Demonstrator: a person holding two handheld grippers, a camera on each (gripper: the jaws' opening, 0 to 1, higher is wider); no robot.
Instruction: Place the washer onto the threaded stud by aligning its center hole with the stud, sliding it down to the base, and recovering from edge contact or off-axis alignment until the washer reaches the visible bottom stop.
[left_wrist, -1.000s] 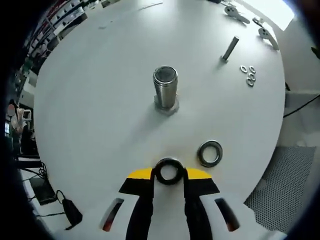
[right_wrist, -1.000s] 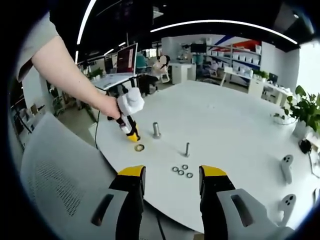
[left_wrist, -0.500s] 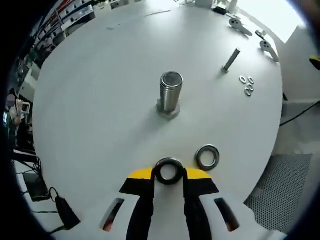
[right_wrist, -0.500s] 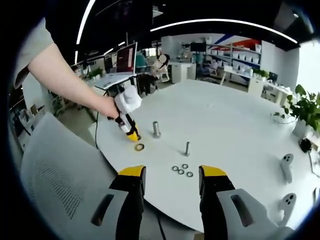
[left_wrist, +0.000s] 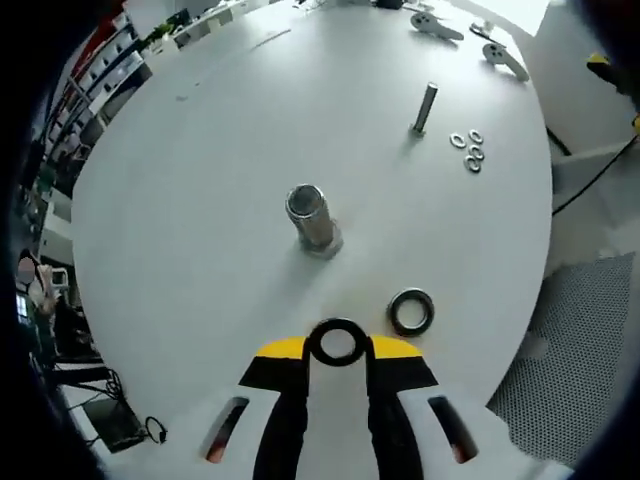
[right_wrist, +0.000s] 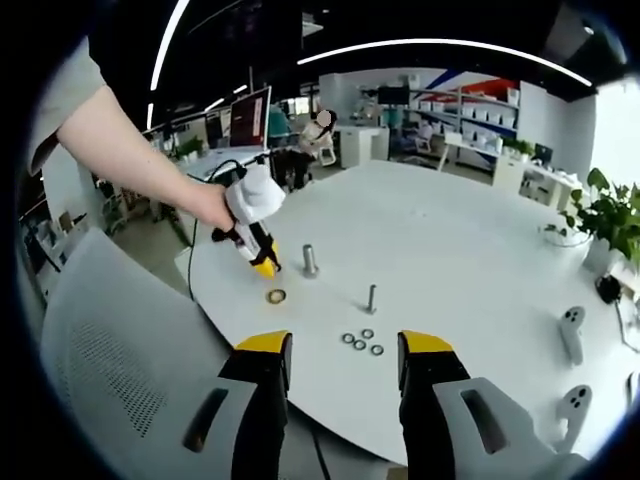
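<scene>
Left gripper view looks down along the left tongs (left_wrist: 337, 350), whose yellow-tipped jaws are clamped on a dark washer (left_wrist: 337, 341), held flat between the tips above the white round table (left_wrist: 200, 200). Ahead of it, well apart, the thick threaded stud (left_wrist: 308, 215) stands upright on its hex base. A second washer (left_wrist: 410, 311) lies flat on the table just to the right of the held one. Farther off, a thin stud (left_wrist: 425, 107) stands upright, with a cluster of small washers (left_wrist: 467, 152) beside it.

In the right gripper view, the right tongs (right_wrist: 340, 362) stand apart with nothing between the jaws, held off the table's near edge above a grey mesh chair (right_wrist: 110, 350). Across the table, a person's hand (right_wrist: 212, 208) holds the left tongs (right_wrist: 265, 268) pointing down, near the thick stud (right_wrist: 310, 260); the loose washer (right_wrist: 275, 296) lies just below them. The thin stud (right_wrist: 371, 298) and small washers (right_wrist: 361, 342) sit nearer the right tongs.
</scene>
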